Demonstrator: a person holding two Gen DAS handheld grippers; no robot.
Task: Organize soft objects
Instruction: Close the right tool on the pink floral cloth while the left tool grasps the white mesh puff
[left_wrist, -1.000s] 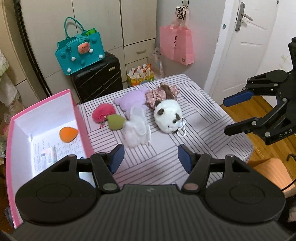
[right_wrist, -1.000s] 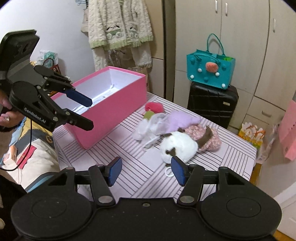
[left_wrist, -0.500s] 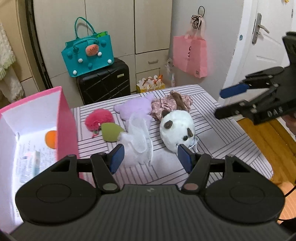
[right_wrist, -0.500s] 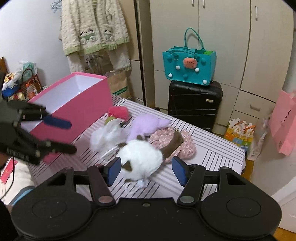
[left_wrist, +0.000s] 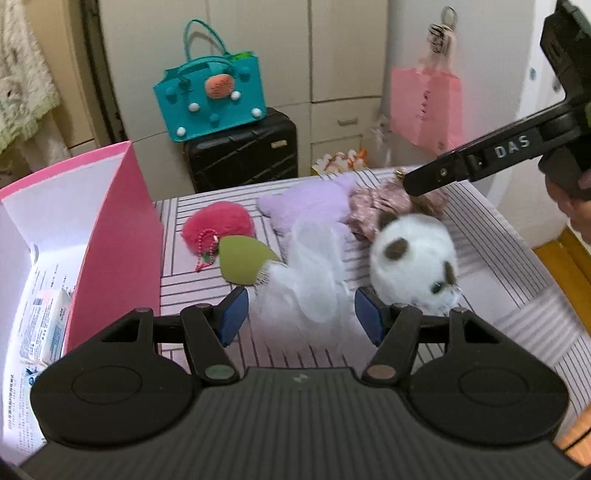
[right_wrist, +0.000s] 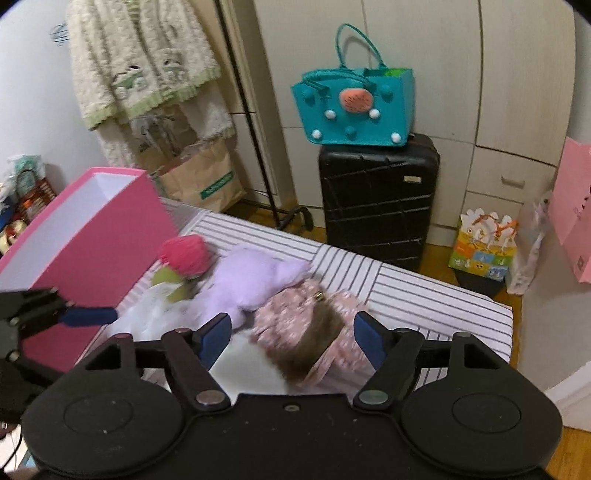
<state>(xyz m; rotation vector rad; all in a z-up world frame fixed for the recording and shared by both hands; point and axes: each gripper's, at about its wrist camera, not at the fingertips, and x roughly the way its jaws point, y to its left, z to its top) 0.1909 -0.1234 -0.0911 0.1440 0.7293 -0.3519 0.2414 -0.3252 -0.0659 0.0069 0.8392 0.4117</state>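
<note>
Left wrist view: left gripper (left_wrist: 301, 319), jaws spread, empty, over white gauzy cloth (left_wrist: 310, 280); panda plush (left_wrist: 413, 258) beside it on striped table (left_wrist: 517, 266). Right gripper (right_wrist: 291, 338), jaws spread, empty, above pink floral pouch (right_wrist: 295, 321). Pink box (left_wrist: 122, 236) at table's left.

Both views: even, soft indoor light, no hard shadows. Strong fisheye bowing at edges, dark vignette in corners. Motion blur on panda plush (left_wrist: 413, 258) and floral pouch (right_wrist: 310, 328); gripper bodies sharp. Mild glare inside pink box (left_wrist: 22, 221).
</note>
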